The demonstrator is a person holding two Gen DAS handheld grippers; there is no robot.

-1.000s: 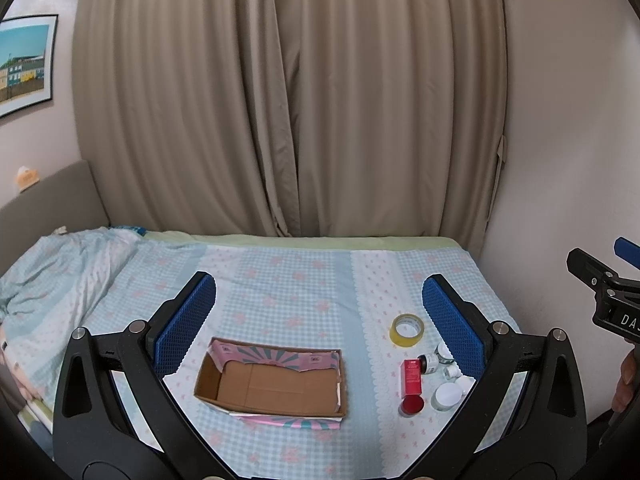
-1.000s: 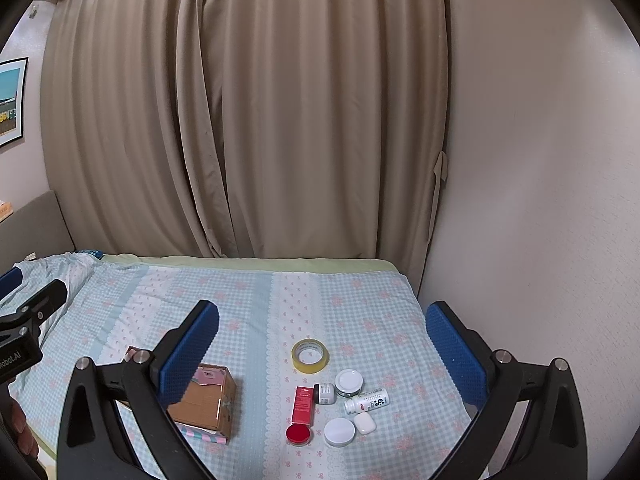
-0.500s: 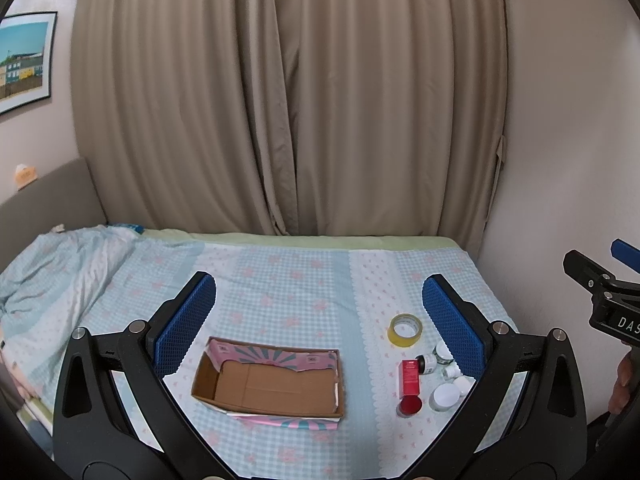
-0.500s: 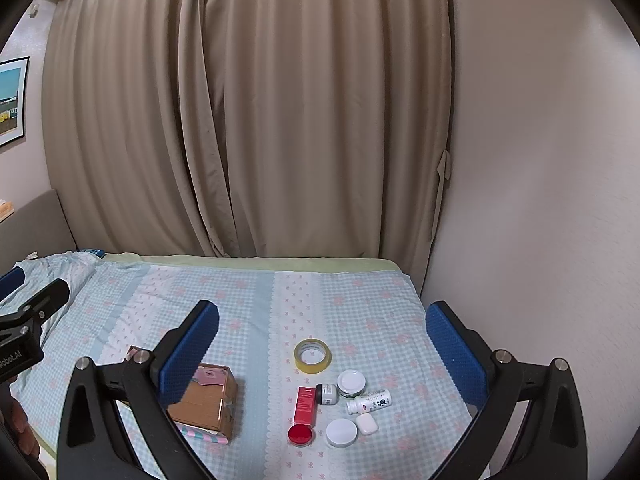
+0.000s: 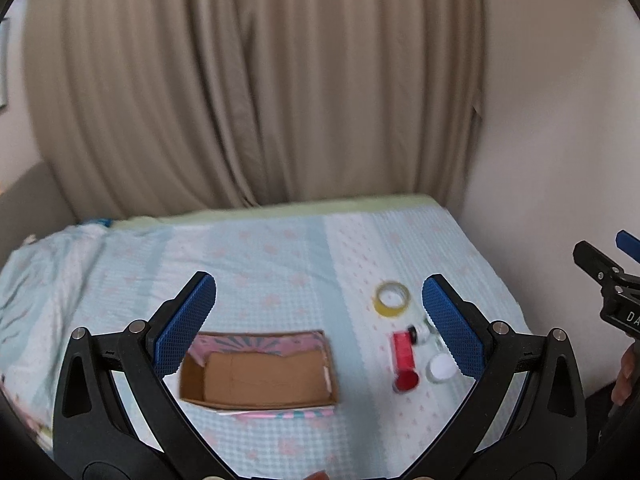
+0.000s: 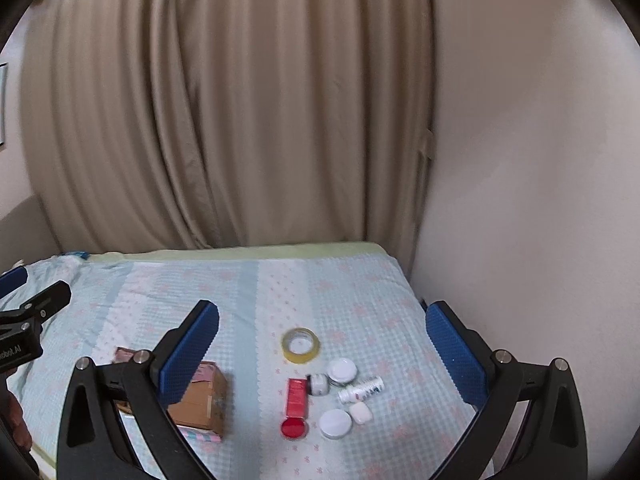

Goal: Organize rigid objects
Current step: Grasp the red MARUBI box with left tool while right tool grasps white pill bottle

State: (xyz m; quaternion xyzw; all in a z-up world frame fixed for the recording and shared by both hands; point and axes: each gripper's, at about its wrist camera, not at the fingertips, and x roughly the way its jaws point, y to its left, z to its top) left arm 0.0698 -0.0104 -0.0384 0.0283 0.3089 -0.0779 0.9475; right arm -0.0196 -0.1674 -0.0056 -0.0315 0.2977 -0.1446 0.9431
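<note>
An empty open cardboard box (image 5: 260, 376) (image 6: 200, 400) lies on the bed. To its right sits a cluster of small items: a yellow tape roll (image 5: 393, 299) (image 6: 301, 345), a red tube (image 5: 404, 360) (image 6: 296, 404), two white round lids (image 6: 341, 370) (image 6: 335, 423), a small grey jar (image 6: 319, 384), a white labelled bottle (image 6: 360, 391) and a small white case (image 6: 361, 413). My left gripper (image 5: 318, 312) hangs open above the box. My right gripper (image 6: 322, 340) hangs open above the cluster. Both hold nothing.
The bed (image 6: 360, 304) wears a pale blue checked sheet with pink flowers. A beige curtain (image 6: 224, 120) hangs behind it and a bare wall (image 6: 520, 160) runs along its right side. Rumpled bedding (image 5: 48, 264) lies at the left.
Both grippers have moved forward and a little lower toward the bed, so the box and items look larger. Both stay open.
</note>
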